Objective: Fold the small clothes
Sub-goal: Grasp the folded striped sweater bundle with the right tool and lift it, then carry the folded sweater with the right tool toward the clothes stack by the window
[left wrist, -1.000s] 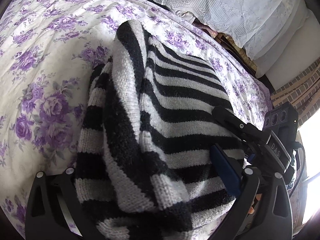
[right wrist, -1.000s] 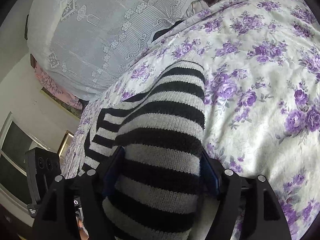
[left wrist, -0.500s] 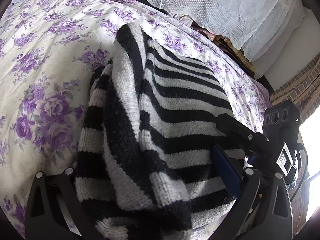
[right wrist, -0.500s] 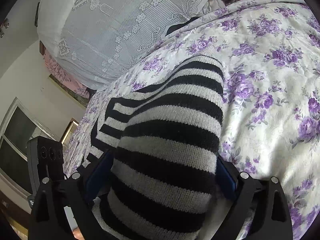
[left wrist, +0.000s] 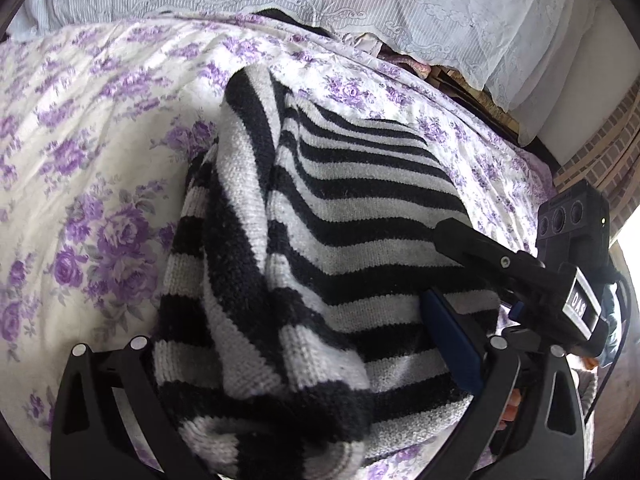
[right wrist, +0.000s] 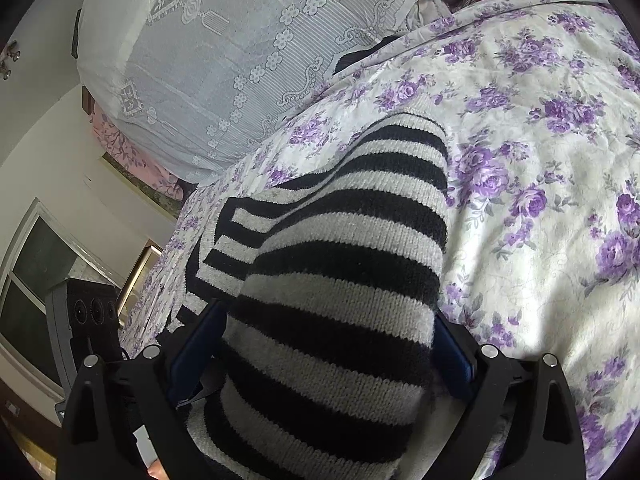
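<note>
A black-and-white striped knit sweater (left wrist: 320, 240) lies partly on the purple-flowered bedspread (left wrist: 80, 160), its near end lifted. My left gripper (left wrist: 288, 380) is shut on a bunched thick fold of its left near edge. The right gripper shows at the right of the left wrist view (left wrist: 520, 280). In the right wrist view the sweater (right wrist: 340, 280) fills the jaws, and my right gripper (right wrist: 324, 344) is shut on its right near edge. The far end of the sweater rests on the bed.
White lace-covered pillows (left wrist: 360, 8) line the head of the bed and appear in the right wrist view (right wrist: 224, 60). A brick wall (left wrist: 600, 152) stands at the right. A window (right wrist: 36, 280) lies left of the bed.
Both grippers have moved slightly forward over the bed with the sweater's near edge held. The sweater's far part has slid a little along the bedspread.
</note>
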Motion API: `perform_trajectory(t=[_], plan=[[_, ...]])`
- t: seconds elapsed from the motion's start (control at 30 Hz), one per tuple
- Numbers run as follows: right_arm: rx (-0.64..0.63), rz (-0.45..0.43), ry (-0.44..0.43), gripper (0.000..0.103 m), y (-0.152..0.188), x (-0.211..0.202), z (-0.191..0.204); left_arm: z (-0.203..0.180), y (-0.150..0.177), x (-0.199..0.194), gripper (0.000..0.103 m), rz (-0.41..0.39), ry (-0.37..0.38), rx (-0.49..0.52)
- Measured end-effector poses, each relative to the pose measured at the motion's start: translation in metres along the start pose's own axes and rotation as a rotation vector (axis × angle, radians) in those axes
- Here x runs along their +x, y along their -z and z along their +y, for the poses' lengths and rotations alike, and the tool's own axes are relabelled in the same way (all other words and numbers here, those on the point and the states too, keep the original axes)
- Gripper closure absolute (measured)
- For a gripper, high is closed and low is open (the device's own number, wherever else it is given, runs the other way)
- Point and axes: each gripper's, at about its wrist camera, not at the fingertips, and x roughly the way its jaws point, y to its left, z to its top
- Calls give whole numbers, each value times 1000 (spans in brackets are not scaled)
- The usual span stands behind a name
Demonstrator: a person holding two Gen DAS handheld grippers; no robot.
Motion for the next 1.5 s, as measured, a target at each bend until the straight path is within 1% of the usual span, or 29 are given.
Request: perform_trajectory(t=[0.07, 0.13, 0.23, 0.33, 0.5, 0.6, 0.7, 0.93, 1.2, 1.3, 1.4, 1.5], plan=[[4, -4, 14, 12, 0, -1, 0, -3, 0, -2, 4, -13, -22, 23], [16, -14, 23, 20, 1, -3, -2, -6, 0, -4, 5, -27, -42, 45], [41, -26, 25, 28, 1, -5, -7, -14, 0, -7, 7, -52, -80, 85], [41, -28, 27, 29, 1, -5, -8, -20, 1, -9, 8, -73, -113, 124], [40, -29, 27, 30, 1, -6, -8, -24, 1, -12, 11, -89, -136, 153], [40, -29, 28, 30, 1, -6, -8, -26, 2, -14, 14, -96, -140, 167], [40, -29, 27, 30, 1, -6, -8, -29, 3, -14, 14, -103, -152, 181], [40, -29, 27, 30, 1, -6, -8, -28, 3, -14, 14, -102, -149, 179], [40, -28, 27, 30, 1, -6, -8, -26, 4, -13, 13, -93, -137, 160], [40, -28, 27, 30, 1, -6, -8, -23, 4, -12, 12, -82, -122, 138], [40, -28, 27, 29, 1, -6, -8, -13, 2, -9, 7, -49, -73, 75], [40, -28, 28, 29, 1, -5, -8, 7, 0, -2, 5, 8, 30, -36]])
